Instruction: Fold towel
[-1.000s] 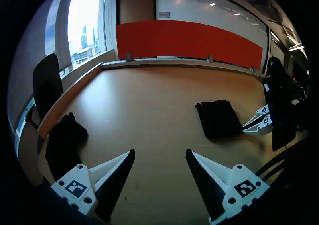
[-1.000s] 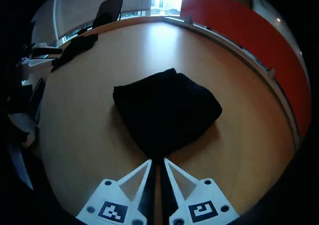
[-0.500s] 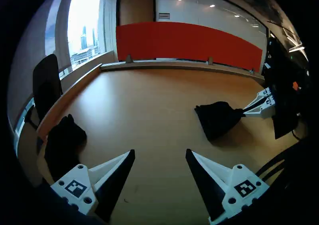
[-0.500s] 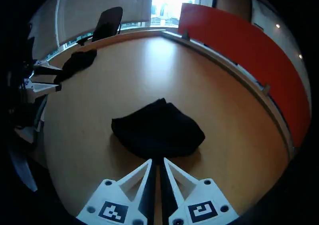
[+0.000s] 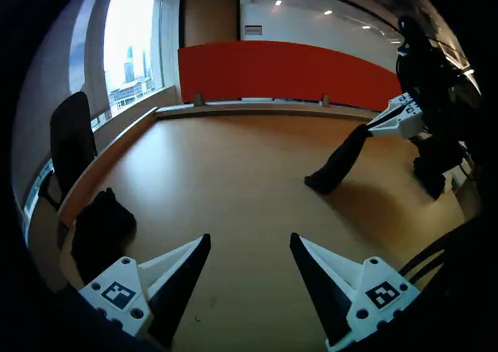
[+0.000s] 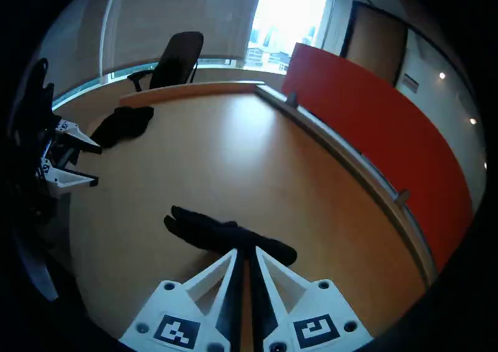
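A black towel (image 5: pixel 339 162) hangs slanted from my right gripper (image 5: pixel 371 129), which is raised above the wooden table (image 5: pixel 236 165); the towel's low end still rests on the tabletop. In the right gripper view the same towel (image 6: pixel 218 232) trails down from my right gripper (image 6: pixel 246 253), whose fingers are shut on its edge. My left gripper (image 5: pixel 249 247) hovers open over the near part of the table with nothing between its fingers. It also appears far off in the right gripper view as the left gripper (image 6: pixel 93 165), held by a person in dark clothes.
A second black cloth (image 5: pixel 99 224) lies bunched at the table's left edge, seen too as the black cloth (image 6: pixel 124 123). A black office chair (image 5: pixel 71 140) stands by the windows. A red divider panel (image 5: pixel 286 71) runs along the table's far edge.
My right gripper has risen with the towel's edge, lifting the folded heap off the table into a hanging strip. My left gripper has stayed put and open.
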Demonstrator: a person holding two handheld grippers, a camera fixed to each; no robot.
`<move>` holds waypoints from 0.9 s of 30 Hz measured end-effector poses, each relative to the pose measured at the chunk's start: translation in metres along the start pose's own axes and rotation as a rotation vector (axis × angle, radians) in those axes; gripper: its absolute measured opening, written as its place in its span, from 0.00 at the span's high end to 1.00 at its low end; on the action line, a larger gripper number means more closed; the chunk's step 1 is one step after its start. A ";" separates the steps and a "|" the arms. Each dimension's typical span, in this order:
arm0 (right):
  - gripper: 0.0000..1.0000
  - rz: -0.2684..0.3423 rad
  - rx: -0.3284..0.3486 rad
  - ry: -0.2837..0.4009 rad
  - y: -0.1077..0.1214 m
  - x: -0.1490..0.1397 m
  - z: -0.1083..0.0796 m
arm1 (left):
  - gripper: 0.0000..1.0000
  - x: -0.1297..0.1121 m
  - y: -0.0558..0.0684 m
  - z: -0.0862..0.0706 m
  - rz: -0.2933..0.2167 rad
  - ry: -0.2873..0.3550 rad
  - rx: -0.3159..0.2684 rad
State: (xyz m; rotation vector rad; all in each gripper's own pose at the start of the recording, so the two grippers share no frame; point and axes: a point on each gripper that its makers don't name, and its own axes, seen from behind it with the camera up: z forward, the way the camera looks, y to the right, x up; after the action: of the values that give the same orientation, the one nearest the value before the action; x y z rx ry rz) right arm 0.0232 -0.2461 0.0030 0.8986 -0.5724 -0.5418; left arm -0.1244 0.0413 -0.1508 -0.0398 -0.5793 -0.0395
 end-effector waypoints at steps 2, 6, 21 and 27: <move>0.95 -0.009 -0.008 0.016 0.006 0.011 -0.005 | 0.06 0.002 0.000 0.000 0.001 0.004 -0.001; 0.95 -0.016 -0.025 0.037 0.018 0.027 -0.017 | 0.06 0.007 0.001 0.000 0.004 0.012 -0.003; 0.95 0.020 -0.090 0.026 0.059 0.013 -0.056 | 0.06 0.018 0.007 0.003 0.014 0.028 -0.015; 0.95 0.046 -0.111 0.014 0.080 -0.001 -0.073 | 0.06 0.021 0.006 0.005 0.018 0.029 -0.012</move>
State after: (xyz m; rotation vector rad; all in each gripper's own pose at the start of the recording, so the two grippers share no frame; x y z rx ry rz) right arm 0.0862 -0.1637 0.0330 0.7814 -0.5435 -0.5203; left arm -0.1090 0.0467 -0.1353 -0.0563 -0.5495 -0.0266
